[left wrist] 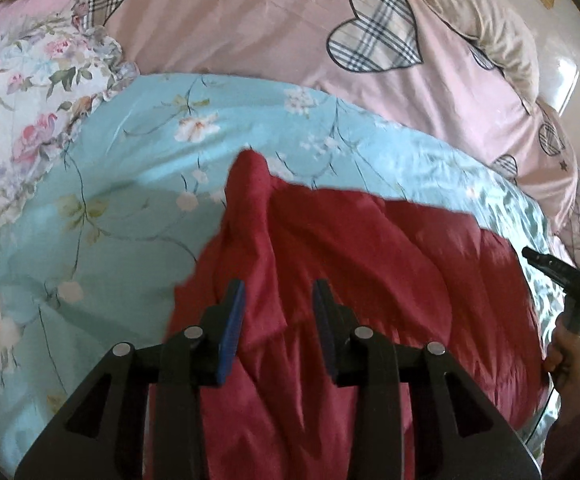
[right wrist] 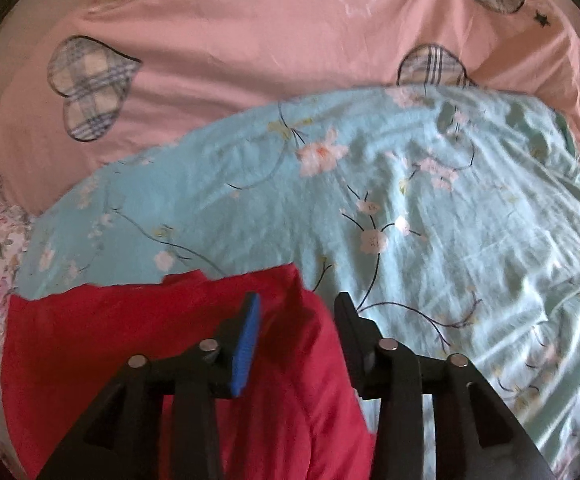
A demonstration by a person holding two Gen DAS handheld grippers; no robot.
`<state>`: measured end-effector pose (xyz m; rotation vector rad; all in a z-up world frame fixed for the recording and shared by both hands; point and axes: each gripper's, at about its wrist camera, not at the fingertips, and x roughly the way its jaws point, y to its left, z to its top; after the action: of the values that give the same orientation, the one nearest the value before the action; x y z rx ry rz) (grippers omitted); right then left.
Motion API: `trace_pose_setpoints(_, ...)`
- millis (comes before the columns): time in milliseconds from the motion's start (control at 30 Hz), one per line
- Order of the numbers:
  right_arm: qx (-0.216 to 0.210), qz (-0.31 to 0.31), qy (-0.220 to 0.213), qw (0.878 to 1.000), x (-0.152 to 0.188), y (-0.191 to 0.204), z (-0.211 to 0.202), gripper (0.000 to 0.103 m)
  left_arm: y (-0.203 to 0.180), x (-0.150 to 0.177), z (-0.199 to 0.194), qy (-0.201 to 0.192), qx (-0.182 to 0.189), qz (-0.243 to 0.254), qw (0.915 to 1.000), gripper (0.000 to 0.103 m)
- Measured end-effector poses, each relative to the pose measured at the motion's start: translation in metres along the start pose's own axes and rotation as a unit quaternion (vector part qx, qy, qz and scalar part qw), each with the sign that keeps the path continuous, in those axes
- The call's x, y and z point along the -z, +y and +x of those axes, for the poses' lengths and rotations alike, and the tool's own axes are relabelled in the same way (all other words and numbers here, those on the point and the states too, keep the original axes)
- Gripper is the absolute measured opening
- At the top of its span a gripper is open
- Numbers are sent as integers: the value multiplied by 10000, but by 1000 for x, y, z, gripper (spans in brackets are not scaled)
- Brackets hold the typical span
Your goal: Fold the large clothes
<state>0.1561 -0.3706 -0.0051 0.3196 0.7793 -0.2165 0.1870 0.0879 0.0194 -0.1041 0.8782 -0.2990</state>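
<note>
A large red garment (left wrist: pixel 349 264) lies crumpled on a light-blue floral sheet (left wrist: pixel 110 184); one bunched end sticks up toward the far side. My left gripper (left wrist: pixel 280 288) is open just above the garment's near middle, jaws apart with red cloth showing between them. In the right wrist view the red garment (right wrist: pixel 138 340) fills the lower left, its right edge running between my fingers. My right gripper (right wrist: pixel 295 300) is open over that edge. The right gripper also shows at the right edge of the left wrist view (left wrist: pixel 569 276), held in a hand.
The blue sheet (right wrist: pixel 429 208) lies on a pink bedspread with plaid hearts (left wrist: pixel 258 20). A white floral quilt (left wrist: pixel 22 92) is bunched at the left. A beige cloth (left wrist: pixel 489 28) lies at the far right, near a wall.
</note>
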Motion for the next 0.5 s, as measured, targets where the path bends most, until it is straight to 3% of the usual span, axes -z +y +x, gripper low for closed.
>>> trace_pose_setpoints(267, -690, -381, 87, 9969, 59, 24, -52, 44, -10, 32, -12, 122, 224, 57, 9997, 32)
trace_pose_setpoints(500, -616, -478, 246, 9967, 113, 18, -73, 47, -14, 59, -26, 152, 297, 183, 9993, 32)
